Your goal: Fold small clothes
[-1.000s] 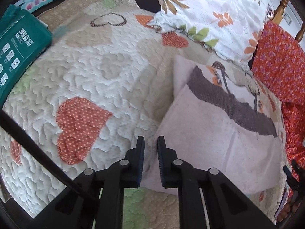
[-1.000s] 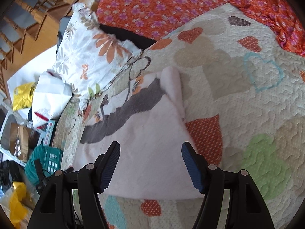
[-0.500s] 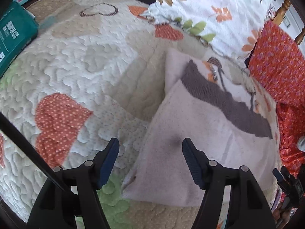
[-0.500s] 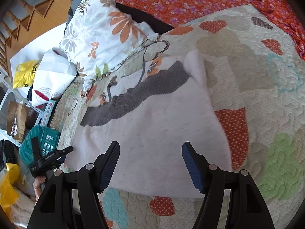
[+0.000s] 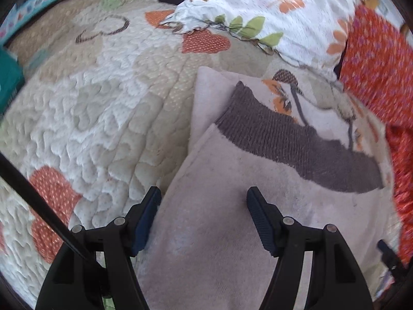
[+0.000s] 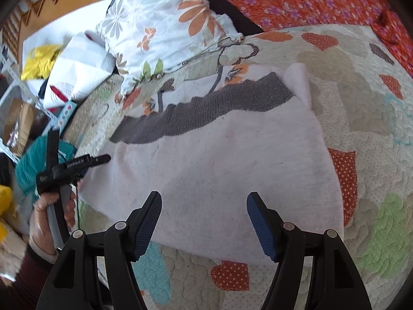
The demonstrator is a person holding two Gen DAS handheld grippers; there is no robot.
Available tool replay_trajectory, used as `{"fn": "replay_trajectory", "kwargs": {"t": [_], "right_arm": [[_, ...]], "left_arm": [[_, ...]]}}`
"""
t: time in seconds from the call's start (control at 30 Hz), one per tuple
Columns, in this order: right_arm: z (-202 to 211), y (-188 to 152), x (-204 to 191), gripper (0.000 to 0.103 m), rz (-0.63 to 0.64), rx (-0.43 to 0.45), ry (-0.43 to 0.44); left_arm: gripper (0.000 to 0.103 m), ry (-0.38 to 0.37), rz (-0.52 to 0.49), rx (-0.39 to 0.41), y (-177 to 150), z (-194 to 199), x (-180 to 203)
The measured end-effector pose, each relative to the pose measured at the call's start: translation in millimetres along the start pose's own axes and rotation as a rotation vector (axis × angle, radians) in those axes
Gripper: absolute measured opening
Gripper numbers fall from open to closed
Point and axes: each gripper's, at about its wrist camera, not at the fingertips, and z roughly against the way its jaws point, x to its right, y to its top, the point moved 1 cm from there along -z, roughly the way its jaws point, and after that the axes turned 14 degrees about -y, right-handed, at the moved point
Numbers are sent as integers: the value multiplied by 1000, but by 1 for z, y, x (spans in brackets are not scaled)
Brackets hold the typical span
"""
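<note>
While both sets of jaws stand wide apart gripping nothing, the left gripper (image 5: 204, 201) hangs over the pale garment (image 5: 232, 206), cloth edge just inside its left finger; garment (image 6: 219, 170) lies folded flat on the heart quilt (image 5: 103, 98), grey ribbed band (image 5: 284, 134) beyond the fingertips; right gripper (image 6: 204, 206) sits above the near hem, cloth spanning between and past both fingers; floral pillow (image 6: 160, 31) far ahead.

The folded pale pink fleece garment with a dark knit band (image 6: 219, 165) lies on the heart-patterned quilted bedspread (image 6: 361, 108); the white floral pillow (image 6: 160, 33) sits behind it.
</note>
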Motion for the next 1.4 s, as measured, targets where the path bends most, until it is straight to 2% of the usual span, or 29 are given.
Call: {"fn": "replay_trajectory", "kwargs": {"t": [0.1, 0.23, 0.73, 1.13, 1.3, 1.4], "right_arm": [[-7, 0, -3, 74, 15, -16, -2], [-15, -1, -7, 74, 40, -30, -14], [-22, -4, -17, 76, 83, -34, -34], [-14, -7, -32, 76, 160, 11, -32], [4, -20, -80, 76, 366, 148, -82], [-3, -33, -127, 76, 487, 131, -47]], "left_arm": [[68, 66, -85, 2, -1, -2, 13], [68, 112, -147, 7, -1, -2, 22], [68, 137, -170, 9, -3, -2, 24], [68, 106, -136, 2, -2, 2, 14], [68, 83, -41, 43, -2, 27, -21], [68, 46, 68, 61, 7, 44, -52]]}}
